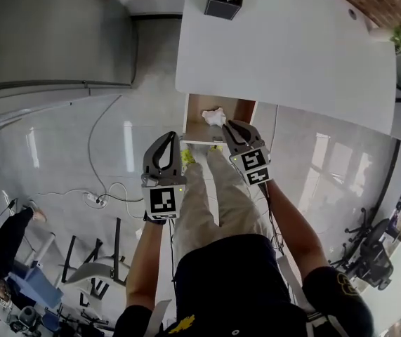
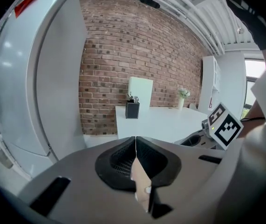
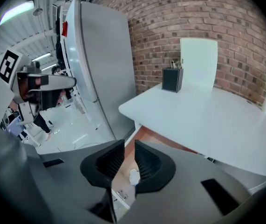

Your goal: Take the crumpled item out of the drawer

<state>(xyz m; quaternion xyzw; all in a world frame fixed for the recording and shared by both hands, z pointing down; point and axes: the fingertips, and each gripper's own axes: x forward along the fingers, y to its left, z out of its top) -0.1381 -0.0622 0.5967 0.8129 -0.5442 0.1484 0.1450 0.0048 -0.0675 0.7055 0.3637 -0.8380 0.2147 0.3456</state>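
- Crumpled white paper wad (image 1: 214,116) lies in the open brown wooden drawer (image 1: 194,130), untouched.
- Likely light, soft, springy; pinch across its bulk.
- Right claw (image 3: 129,146) stands slightly apart, empty; left claw (image 2: 136,141) is together.

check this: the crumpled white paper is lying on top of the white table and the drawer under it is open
Not on top of it. The crumpled white paper lies inside the open drawer under the white table, as the head view shows. The drawer is indeed open.
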